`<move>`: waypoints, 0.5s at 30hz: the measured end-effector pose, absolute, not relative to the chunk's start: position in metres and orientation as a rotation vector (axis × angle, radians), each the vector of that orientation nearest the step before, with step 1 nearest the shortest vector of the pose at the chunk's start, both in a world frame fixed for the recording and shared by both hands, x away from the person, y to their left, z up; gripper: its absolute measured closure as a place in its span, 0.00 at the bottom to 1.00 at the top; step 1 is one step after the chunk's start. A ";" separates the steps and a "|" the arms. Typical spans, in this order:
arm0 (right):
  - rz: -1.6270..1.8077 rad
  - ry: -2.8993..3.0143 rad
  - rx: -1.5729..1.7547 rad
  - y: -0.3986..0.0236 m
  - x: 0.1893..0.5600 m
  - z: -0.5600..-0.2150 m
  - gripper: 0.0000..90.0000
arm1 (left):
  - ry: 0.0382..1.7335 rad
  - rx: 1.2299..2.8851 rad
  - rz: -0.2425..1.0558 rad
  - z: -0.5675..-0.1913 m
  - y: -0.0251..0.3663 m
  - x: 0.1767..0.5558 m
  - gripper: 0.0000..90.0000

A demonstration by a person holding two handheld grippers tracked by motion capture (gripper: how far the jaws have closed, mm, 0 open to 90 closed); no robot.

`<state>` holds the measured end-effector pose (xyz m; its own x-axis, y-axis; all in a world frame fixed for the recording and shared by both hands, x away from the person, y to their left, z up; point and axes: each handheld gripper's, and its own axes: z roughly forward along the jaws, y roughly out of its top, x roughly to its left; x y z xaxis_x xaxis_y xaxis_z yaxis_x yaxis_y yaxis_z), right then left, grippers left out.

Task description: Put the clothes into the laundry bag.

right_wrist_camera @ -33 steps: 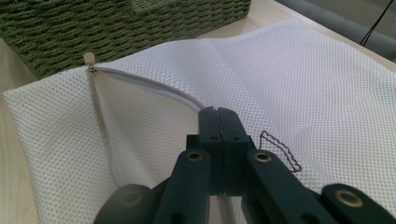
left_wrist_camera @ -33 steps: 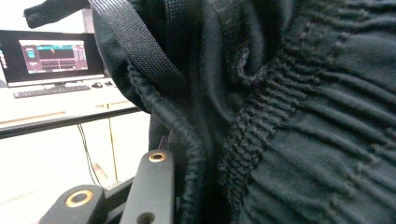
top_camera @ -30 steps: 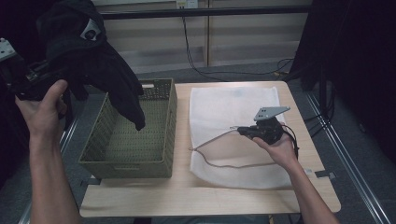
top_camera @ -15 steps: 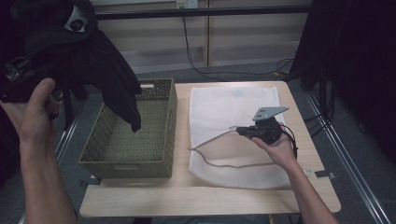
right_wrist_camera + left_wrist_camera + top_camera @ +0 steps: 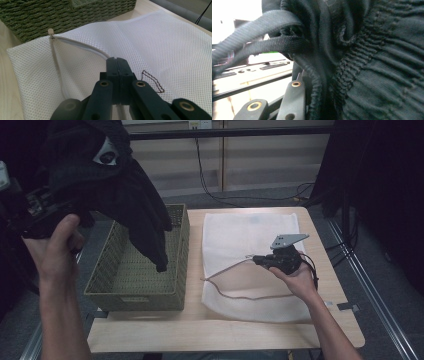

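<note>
A black garment (image 5: 107,185) is hanging in the air above the left side of the surface, its lower folds drooping over the far left part of a green woven basket (image 5: 145,285) and dipping toward the basket's inside. The left gripper (image 5: 37,210) is holding it up high at the left edge of the high view. In the left gripper view the jaws are partly closed with the ribbed cloth (image 5: 362,75) and a black woven strap (image 5: 269,42) bunched between them and pressed against them, so they are gripping the garment.

To the right of the basket, a white mesh laundry bag (image 5: 250,245) is lying flat on the pale wooden surface (image 5: 200,335), its near left corner just beside the basket's wall. The right gripper (image 5: 260,260) is resting on the bag's middle, with the person's right hand (image 5: 295,275) behind it. In the right gripper view its jaws are pressed fully together over the mesh at the bag's zipper edge (image 5: 82,48), pinching the cloth there. The zipper pull (image 5: 51,32) is sitting at the bag's corner close to the basket. A small dark stitched mark (image 5: 151,80) is showing on the mesh beside the jaws.

The dangling garment is covering part of the basket's opening, and the basket's tall wall is standing between the garment and the bag. A cable (image 5: 235,290) is trailing across the bag's near half.
</note>
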<state>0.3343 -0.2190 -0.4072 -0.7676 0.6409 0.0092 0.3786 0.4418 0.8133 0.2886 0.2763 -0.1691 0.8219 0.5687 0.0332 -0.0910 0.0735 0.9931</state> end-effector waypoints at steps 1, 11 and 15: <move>1.237 2.397 0.874 -0.219 0.334 -0.407 1.00 | 0.412 1.416 0.510 -0.170 0.272 0.288 0.76; 1.242 2.401 0.876 -0.218 0.334 -0.408 1.00 | 0.320 1.473 0.441 -0.175 0.236 0.284 0.76; 1.240 2.406 0.868 -0.216 0.335 -0.409 1.00 | 0.306 1.497 0.412 -0.181 0.224 0.286 0.75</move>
